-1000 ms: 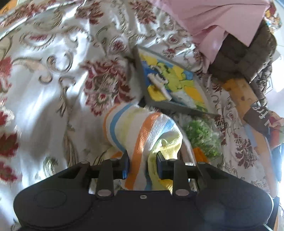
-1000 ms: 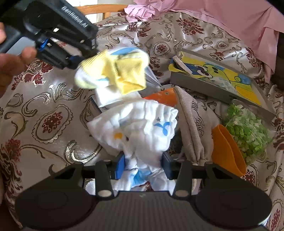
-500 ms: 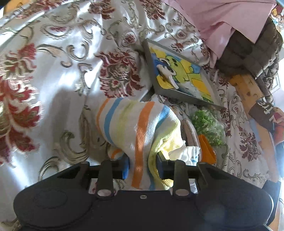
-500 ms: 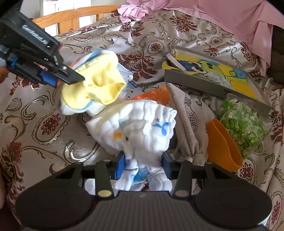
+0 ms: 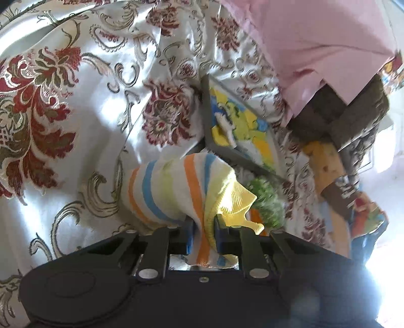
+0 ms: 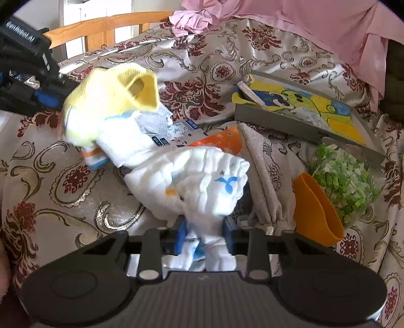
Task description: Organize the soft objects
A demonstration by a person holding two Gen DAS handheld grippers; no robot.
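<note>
My left gripper [image 5: 203, 236] is shut on a striped sock [image 5: 174, 186] with yellow cuff, orange and blue bands, held above the floral bedspread [image 5: 63, 126]. The sock also shows in the right wrist view [image 6: 106, 111], hanging from the left gripper [image 6: 48, 96] at upper left. My right gripper [image 6: 204, 237] is shut on a white muslin cloth [image 6: 202, 181] with blue and orange prints, bunched over the pile. A grey drawstring pouch [image 6: 265, 176] lies just right of the cloth.
A grey-framed cartoon picture box [image 6: 303, 111] lies at the right, and shows in the left wrist view [image 5: 240, 131]. A bag of green bits [image 6: 346, 174], an orange cup [image 6: 315, 209], printed packets [image 6: 171, 131], pink fabric [image 6: 277, 15] and a wooden rail [image 6: 101, 27] surround the pile.
The left gripper with the striped sock has moved left and lower, near the bedspread, tilting as it goes. The right gripper keeps hold of the white cloth, almost still.
</note>
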